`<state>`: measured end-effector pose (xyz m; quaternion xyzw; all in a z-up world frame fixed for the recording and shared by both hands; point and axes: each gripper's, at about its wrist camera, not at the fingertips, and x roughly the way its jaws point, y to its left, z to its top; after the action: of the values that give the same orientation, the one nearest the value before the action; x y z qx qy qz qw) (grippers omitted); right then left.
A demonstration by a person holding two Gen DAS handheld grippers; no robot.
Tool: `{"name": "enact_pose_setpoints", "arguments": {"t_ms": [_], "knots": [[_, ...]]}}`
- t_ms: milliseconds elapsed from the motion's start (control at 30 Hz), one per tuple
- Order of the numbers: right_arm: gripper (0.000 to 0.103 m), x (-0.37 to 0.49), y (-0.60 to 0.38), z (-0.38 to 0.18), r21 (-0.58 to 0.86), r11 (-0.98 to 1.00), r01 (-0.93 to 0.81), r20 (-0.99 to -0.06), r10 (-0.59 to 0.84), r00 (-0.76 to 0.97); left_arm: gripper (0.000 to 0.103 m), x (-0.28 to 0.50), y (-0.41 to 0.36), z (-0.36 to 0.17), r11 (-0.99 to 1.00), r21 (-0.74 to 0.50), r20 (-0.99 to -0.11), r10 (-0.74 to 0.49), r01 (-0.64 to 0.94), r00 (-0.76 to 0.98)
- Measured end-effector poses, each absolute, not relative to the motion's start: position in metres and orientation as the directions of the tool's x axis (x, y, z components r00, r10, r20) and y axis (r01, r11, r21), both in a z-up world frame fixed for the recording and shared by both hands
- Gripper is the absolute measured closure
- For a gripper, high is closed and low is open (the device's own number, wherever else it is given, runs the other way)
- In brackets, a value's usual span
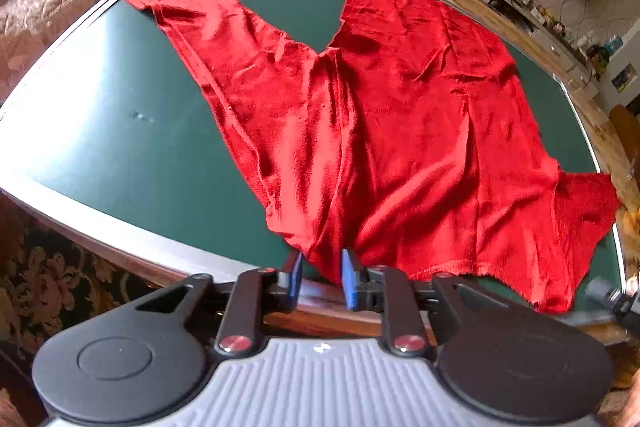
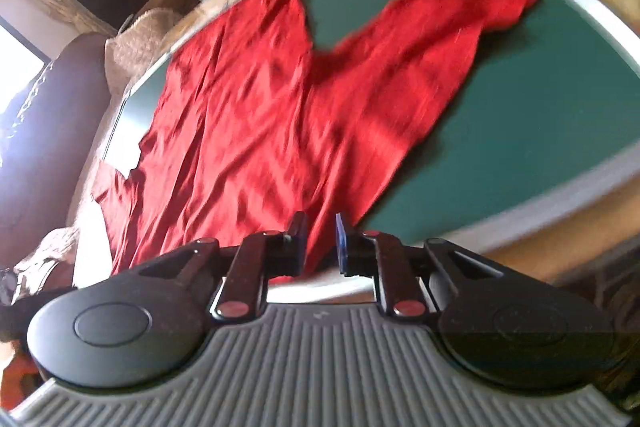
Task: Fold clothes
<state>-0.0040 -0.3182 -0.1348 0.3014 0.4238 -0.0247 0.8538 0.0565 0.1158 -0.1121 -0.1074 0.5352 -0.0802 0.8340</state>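
Trouble, if it comes, looks likeliest at the near hem: the red trousers [image 1: 384, 115] lie spread on the green table [image 1: 120, 131] with their waist end hanging just over the near edge, and the left gripper [image 1: 320, 277] has its blue pads apart with a fold of that cloth sitting loosely between them, not pinched. The right gripper [image 2: 320, 243] looks the same in its own blurred view, jaws parted with red cloth in the gap and no squeeze that I can see. Lifting from here, I'd guess, would let the fabric slide out, or the overhang might drag the waist off the table. One leg end also reaches the far rim and could slip over. The garment's long axis runs from the waist by the grippers away to the far side, the two legs splaying into a V with the cuffs pointing away.
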Motion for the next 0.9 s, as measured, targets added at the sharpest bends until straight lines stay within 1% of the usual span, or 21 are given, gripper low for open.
{"name": "enact_pose_setpoints", "arguments": {"t_ms": [67,100,200,267,300,367,433,533,700,733,800,900], "knots": [[0.071,-0.002,-0.341,-0.123,0.47,0.823,0.32,-0.73,0.159,0.664,0.077,0.051,0.111,-0.104,0.973,-0.229,-0.875,-0.224,0.04,0.43],[0.069,0.0,-0.354,-0.119,0.454,0.824,0.338,-0.729,0.126,0.673,0.077,0.047,0.108,-0.098,0.976,-0.212,-0.871,-0.212,0.051,0.442],[0.069,0.011,-0.4,-0.108,0.399,0.818,0.414,-0.731,0.012,0.682,0.077,0.037,0.092,-0.082,0.981,-0.172,-0.849,-0.194,0.09,0.492],[0.069,0.021,-0.432,-0.105,0.375,0.795,0.477,-0.733,-0.06,0.677,0.077,0.029,0.072,-0.071,0.977,-0.15,-0.827,-0.209,0.154,0.522],[0.068,0.026,-0.449,-0.104,0.364,0.782,0.506,-0.733,-0.094,0.673,0.076,0.026,0.06,-0.067,0.97,-0.143,-0.818,-0.227,0.195,0.529],[0.068,0.039,-0.475,-0.103,0.32,0.769,0.553,-0.732,-0.17,0.66,0.06,0.022,0.035,-0.064,0.949,-0.148,-0.804,-0.279,0.278,0.526],[0.068,0.053,-0.498,-0.106,0.283,0.756,0.59,-0.734,-0.226,0.641,0.059,0.023,0.009,-0.068,0.923,-0.168,-0.803,-0.331,0.345,0.496],[0.068,0.074,-0.528,-0.116,0.27,0.712,0.649,-0.744,-0.274,0.61,0.059,0.03,-0.028,-0.077,0.884,-0.2,-0.804,-0.395,0.423,0.445],[0.067,0.09,-0.573,-0.138,0.273,0.627,0.729,-0.759,-0.325,0.564,0.059,0.042,-0.079,-0.092,0.833,-0.209,-0.807,-0.443,0.512,0.391],[0.066,0.089,-0.581,-0.141,0.277,0.611,0.742,-0.763,-0.329,0.556,0.059,0.042,-0.087,-0.094,0.823,-0.208,-0.807,-0.45,0.529,0.383],[0.06,0.093,-0.594,-0.149,0.276,0.582,0.765,-0.77,-0.343,0.539,0.059,0.041,-0.101,-0.099,0.8,-0.207,-0.808,-0.464,0.563,0.362],[0.056,0.102,-0.606,-0.16,0.247,0.564,0.788,-0.774,-0.374,0.51,0.059,0.041,-0.117,-0.105,0.775,-0.207,-0.81,-0.478,0.597,0.34]]}}
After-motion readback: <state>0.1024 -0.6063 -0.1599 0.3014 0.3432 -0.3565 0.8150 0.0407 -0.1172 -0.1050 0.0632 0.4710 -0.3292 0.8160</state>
